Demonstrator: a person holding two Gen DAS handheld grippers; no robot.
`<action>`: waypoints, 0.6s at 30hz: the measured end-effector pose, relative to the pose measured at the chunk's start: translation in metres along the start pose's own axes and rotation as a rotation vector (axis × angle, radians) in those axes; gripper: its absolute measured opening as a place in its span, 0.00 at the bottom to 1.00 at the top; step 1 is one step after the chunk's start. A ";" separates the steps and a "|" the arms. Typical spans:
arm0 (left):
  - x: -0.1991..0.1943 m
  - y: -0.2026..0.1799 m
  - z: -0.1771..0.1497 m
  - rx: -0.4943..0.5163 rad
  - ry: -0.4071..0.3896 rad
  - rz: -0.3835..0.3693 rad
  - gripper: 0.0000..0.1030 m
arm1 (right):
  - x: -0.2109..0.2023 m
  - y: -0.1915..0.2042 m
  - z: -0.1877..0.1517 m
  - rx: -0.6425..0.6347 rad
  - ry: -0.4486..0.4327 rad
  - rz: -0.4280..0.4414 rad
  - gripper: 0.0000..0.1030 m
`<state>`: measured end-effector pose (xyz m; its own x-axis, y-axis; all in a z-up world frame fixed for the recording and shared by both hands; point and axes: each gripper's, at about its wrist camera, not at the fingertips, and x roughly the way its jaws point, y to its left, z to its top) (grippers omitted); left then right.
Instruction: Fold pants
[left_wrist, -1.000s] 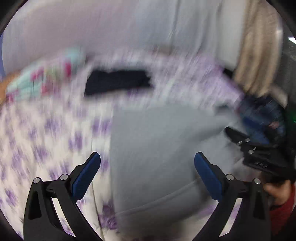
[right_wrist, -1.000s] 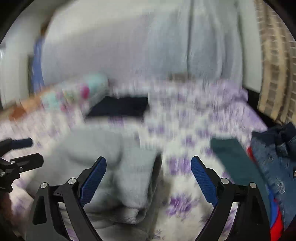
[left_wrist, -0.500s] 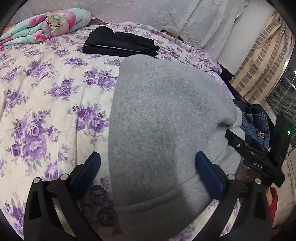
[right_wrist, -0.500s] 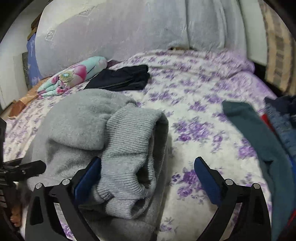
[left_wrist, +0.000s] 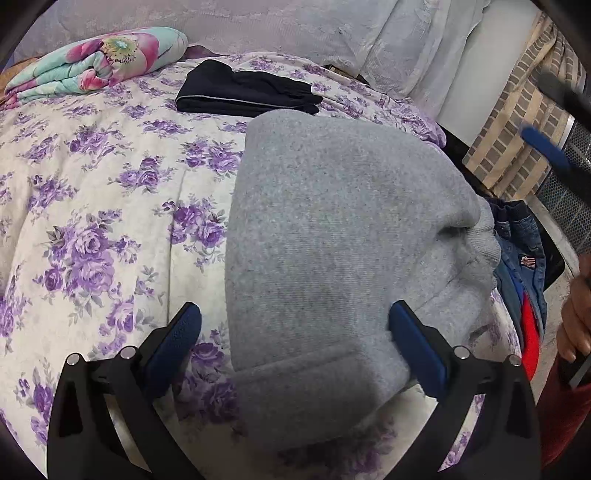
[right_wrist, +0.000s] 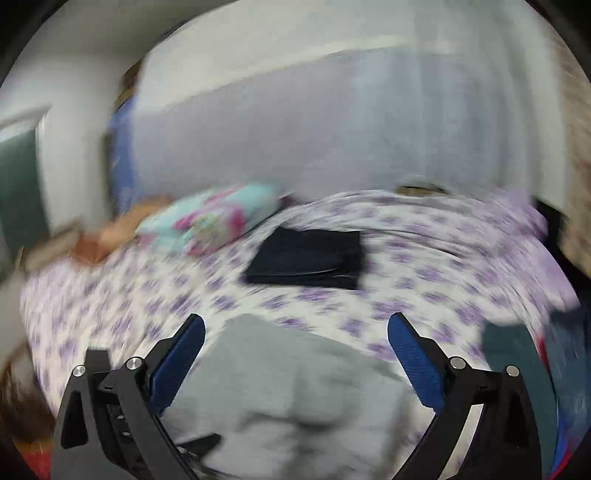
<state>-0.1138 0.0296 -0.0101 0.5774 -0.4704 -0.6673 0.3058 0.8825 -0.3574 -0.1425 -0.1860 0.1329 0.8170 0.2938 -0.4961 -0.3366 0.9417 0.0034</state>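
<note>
While my left gripper (left_wrist: 293, 341) hangs wide open with the grey pants (left_wrist: 340, 236) bulging between its fingers, nothing is pinched, so I judge the main risk is the bundle slumping. The right-hand pad (left_wrist: 413, 341) seems to touch the cloth and the left-hand one stands clear of it, so closing now would likely catch only the top layer and drag the fold askew. My right gripper (right_wrist: 295, 360) is wide open too, above the same pants (right_wrist: 295, 387), which lie just below and ahead of it on the bed (right_wrist: 424, 258). That view is smeared by motion, so a grab from there could miss the edge.

Beyond both grippers lie dark folded clothes (left_wrist: 243, 92); off to the right of the left one sits a jeans pile (left_wrist: 524, 254). I cannot see the pants' near hem or their underside, or tell how many layers are stacked.
</note>
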 end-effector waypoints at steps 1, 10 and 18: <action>0.000 0.000 0.000 -0.001 0.001 -0.001 0.96 | 0.022 0.008 -0.002 -0.026 0.054 -0.005 0.97; -0.001 0.000 -0.001 -0.007 0.005 -0.012 0.96 | 0.097 0.005 -0.037 -0.060 0.261 -0.031 0.97; -0.001 0.002 -0.001 -0.021 0.005 -0.028 0.96 | 0.027 -0.050 -0.080 0.092 0.181 -0.126 0.97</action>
<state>-0.1146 0.0322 -0.0113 0.5653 -0.4949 -0.6600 0.3059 0.8688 -0.3894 -0.1413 -0.2385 0.0496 0.7500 0.1463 -0.6450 -0.1863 0.9825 0.0062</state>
